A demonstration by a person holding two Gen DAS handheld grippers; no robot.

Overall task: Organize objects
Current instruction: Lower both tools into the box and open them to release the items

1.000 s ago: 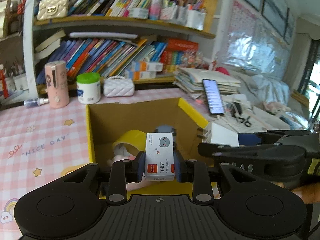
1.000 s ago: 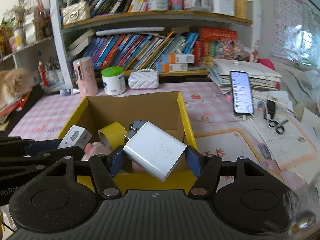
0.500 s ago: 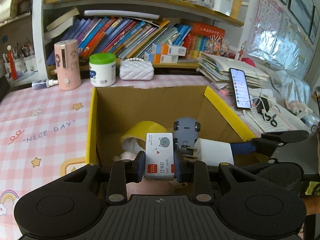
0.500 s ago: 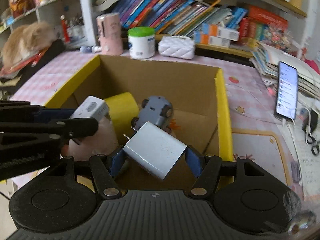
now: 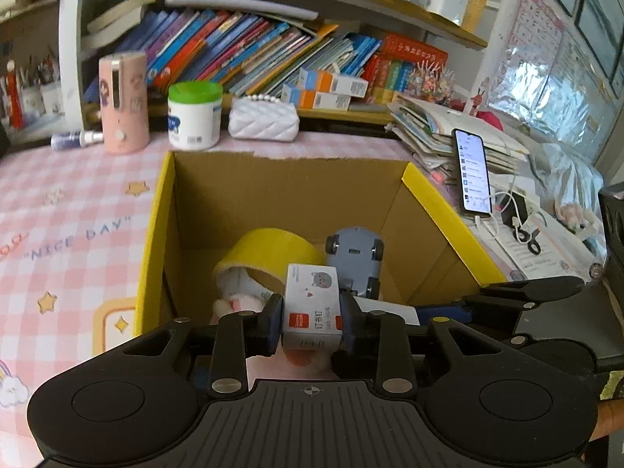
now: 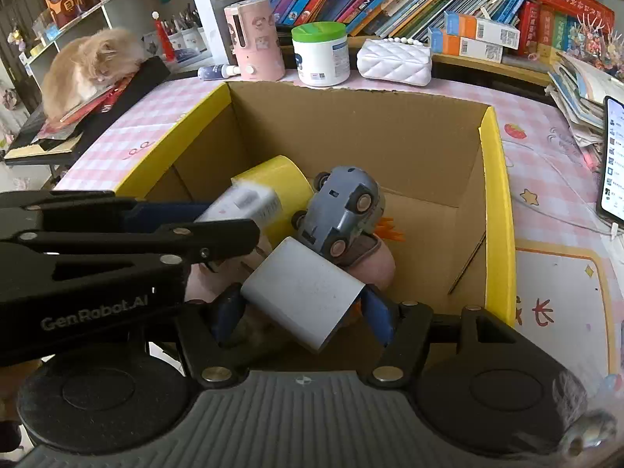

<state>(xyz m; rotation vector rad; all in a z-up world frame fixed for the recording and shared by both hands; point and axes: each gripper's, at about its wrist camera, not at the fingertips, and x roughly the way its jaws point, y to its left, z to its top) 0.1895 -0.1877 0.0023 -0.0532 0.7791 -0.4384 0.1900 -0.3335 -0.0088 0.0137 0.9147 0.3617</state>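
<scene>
While both tools reach down into the open cardboard box (image 6: 495,179) on the pink checked table (image 5: 70,210), the left hand-held gripper (image 5: 312,312) has a small white staple box (image 5: 311,304) between its pads; its jaws have just been opening a little, yet the pads appear to sit against the box's sides. In the right wrist view this same tool comes in from the left, its staple box (image 6: 243,204) hanging over the yellow tape roll (image 6: 280,179). The right hand-held gripper (image 6: 302,306) is clamped at a middling width on a white charger block (image 6: 304,292), which sits tilted between the blue pads, low inside the box. Just beyond the charger a grey toy car (image 6: 339,210) lies on its side, wheels showing, resting on something pink and soft (image 6: 374,265) and touching the tape roll. Behind the box, on the table, stand a pink canister (image 6: 255,45), a white jar with a green lid (image 6: 321,54) and a white quilted purse (image 6: 394,58). To the right a lit phone (image 5: 474,171) leans on a stack of papers. A ginger cat (image 6: 87,66) lies on a side shelf at the far left.
</scene>
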